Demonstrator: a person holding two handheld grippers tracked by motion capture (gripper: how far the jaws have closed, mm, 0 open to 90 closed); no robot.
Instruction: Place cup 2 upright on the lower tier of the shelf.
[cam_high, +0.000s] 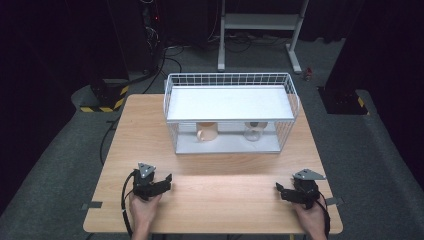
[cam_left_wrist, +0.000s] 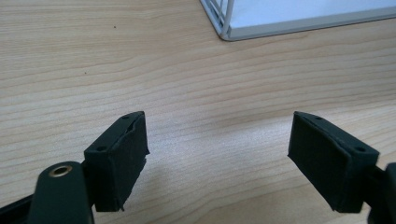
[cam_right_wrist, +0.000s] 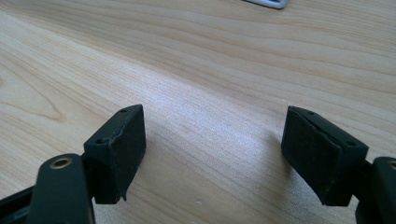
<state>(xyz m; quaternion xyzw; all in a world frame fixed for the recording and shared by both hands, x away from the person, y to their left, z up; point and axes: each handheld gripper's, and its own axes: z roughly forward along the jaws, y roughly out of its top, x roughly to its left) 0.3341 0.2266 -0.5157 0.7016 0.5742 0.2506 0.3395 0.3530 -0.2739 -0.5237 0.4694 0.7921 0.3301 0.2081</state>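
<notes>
Left gripper (cam_high: 167, 181) and right gripper (cam_high: 281, 191) low over the desk (cam_high: 225, 195), jaws of both open, nothing between them. Beige mug (cam_high: 206, 131) and clear glass (cam_high: 253, 131) well ahead of the jaws, under the shelf of the white wire rack (cam_high: 229, 80).

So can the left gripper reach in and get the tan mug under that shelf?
Probably yes. The tan mug stands on the lower level of the white wire rack, whose front looks open. The left gripper is open and empty, with bare table between. The low shelf leaves little headroom.
</notes>
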